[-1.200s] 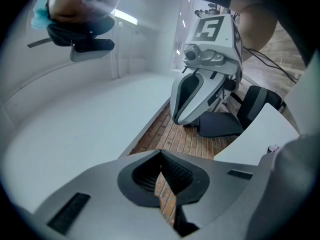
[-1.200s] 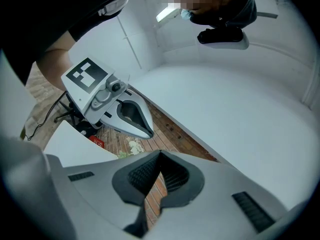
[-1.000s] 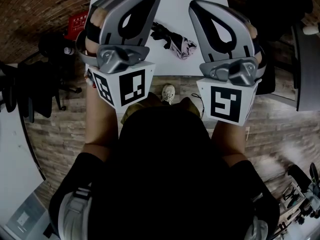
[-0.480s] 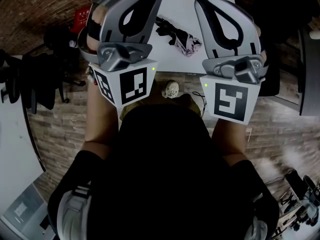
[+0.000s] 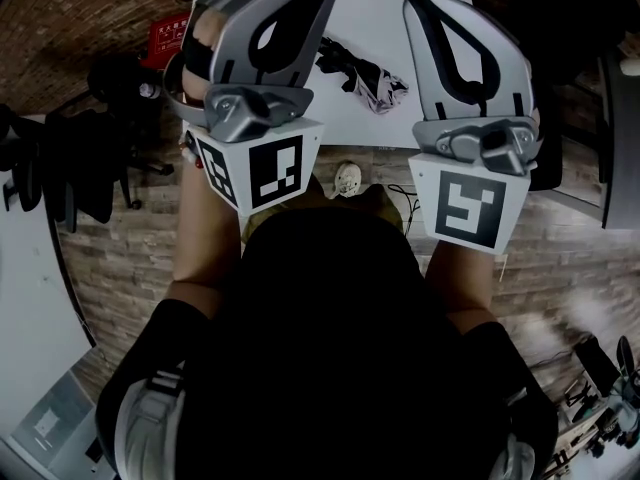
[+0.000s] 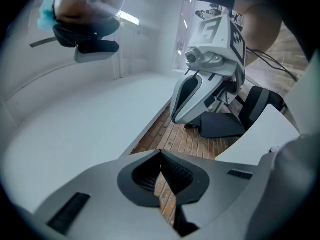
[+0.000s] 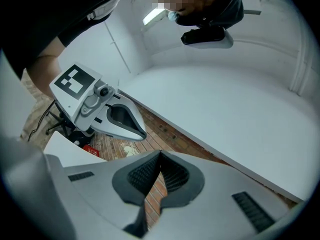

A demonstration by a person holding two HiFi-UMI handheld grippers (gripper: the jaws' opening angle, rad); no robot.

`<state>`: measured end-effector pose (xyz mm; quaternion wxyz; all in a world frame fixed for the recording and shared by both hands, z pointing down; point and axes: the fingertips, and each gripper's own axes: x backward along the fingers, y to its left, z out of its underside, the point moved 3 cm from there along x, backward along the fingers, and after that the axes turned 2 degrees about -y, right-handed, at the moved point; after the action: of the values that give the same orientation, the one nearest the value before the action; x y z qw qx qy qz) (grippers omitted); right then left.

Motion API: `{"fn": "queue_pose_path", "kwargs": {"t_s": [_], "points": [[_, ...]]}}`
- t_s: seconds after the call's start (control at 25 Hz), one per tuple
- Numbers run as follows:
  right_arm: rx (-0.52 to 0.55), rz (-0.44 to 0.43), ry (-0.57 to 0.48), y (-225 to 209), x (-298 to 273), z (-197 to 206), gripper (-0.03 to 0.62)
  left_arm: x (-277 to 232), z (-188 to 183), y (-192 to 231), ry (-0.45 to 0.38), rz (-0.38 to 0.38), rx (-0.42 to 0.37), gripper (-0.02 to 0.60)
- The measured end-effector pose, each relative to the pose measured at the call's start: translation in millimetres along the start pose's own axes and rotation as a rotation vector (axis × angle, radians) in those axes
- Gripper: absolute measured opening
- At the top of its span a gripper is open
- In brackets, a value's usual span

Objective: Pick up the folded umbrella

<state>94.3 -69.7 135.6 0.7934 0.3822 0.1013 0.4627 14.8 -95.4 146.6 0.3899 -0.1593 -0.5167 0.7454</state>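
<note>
One folded umbrella [image 5: 362, 76] lies on the white table [image 5: 385, 8], seen between the two grippers. Left gripper [image 6: 160, 156] and right gripper [image 7: 160, 156]: jaws closed together, empty, apart from the umbrella, above brick floor [image 5: 120, 258].

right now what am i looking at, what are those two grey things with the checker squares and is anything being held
A person wears a camera on the head that looks down over their own body and arms; that gives the head view. Each hand holds a grey grasping tool, and the cube with black-and-white squares is part of each tool. The other two pictures come from small cameras riding on the tools. One looks along the left tongs, the other along the right tongs. Both tongs are shut with nothing between them. In front of the person is a white table. On it lies the folded umbrella, black and pink, and neither tool touches it.
</note>
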Motion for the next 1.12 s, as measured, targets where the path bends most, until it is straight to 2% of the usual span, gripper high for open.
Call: {"fn": "queue_pose_path", "kwargs": {"t_s": [0.28,0.6,1.12], "points": [[0.015,-0.004,0.032,6.1,-18.3,0.4,0.028,-5.8,16.0,5.9,-0.043,-0.001,0.031,0.012],[0.01,-0.011,0.115,8.4,-39.6,18.8,0.028,-26.3,37.8,3.4,-0.095,0.052,0.094,0.012],[-0.103,-0.081,0.234,43.1,-59.9,62.5,0.031,-34.6,65.6,-18.4,-0.081,0.117,0.077,0.011]]}}
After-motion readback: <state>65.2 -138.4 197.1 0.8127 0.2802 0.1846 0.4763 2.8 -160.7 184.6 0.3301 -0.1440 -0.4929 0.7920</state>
